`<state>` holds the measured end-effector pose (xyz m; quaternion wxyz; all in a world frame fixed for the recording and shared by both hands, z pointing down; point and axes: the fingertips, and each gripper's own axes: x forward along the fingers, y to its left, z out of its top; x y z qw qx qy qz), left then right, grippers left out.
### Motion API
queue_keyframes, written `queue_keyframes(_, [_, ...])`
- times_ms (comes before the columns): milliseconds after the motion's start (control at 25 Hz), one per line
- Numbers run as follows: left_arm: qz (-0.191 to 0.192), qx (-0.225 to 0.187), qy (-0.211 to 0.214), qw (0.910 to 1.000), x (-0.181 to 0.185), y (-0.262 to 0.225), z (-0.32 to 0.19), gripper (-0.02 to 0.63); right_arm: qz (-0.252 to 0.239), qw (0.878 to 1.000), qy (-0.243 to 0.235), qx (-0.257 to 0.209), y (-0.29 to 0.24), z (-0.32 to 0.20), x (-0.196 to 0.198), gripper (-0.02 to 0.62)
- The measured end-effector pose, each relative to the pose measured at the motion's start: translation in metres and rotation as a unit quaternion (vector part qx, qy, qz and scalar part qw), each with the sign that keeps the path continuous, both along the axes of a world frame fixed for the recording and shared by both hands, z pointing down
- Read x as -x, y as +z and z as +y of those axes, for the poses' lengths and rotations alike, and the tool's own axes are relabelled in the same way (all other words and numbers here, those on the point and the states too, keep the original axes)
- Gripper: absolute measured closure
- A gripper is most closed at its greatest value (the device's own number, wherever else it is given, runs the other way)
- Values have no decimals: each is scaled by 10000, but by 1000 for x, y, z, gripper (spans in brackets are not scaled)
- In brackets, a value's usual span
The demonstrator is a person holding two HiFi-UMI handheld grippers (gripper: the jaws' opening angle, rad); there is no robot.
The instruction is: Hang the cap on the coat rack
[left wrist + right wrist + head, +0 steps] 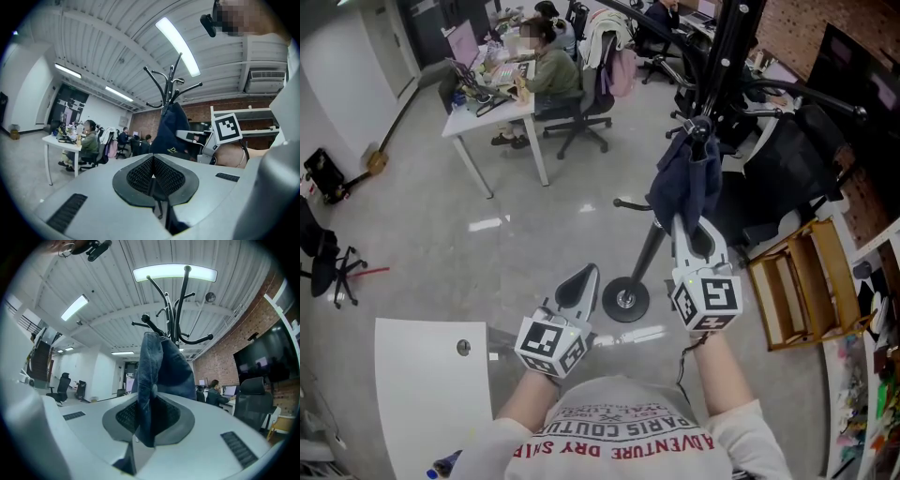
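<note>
Right gripper (692, 234) clamps its fingers on the blue cap (684, 183) at the coat rack (729, 47). Left gripper (578, 284): fingers together, empty.

One cap (682, 187), one coat rack (724, 56), and two tools: left hand-held gripper (589, 273), right hand-held gripper (694, 230).

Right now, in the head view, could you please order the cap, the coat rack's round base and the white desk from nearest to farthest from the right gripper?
1. cap: held in the right gripper jaws.
2. round base: on the floor, just to its left.
3. white desk: far across the room, upper left.
</note>
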<state>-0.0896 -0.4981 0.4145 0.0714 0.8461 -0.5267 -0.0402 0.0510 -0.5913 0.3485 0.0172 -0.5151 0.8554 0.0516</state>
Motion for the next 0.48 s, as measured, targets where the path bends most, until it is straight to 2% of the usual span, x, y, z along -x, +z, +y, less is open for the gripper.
queue_keyframes(240, [-16, 8, 84, 10000, -1, 2, 6, 601, -101, 9998, 99, 131, 10, 9, -7, 565])
queue_keyframes(480, [-25, -75, 205, 9998, -5, -3, 12, 601, -305, 9993, 233, -33, 2, 36, -17, 547])
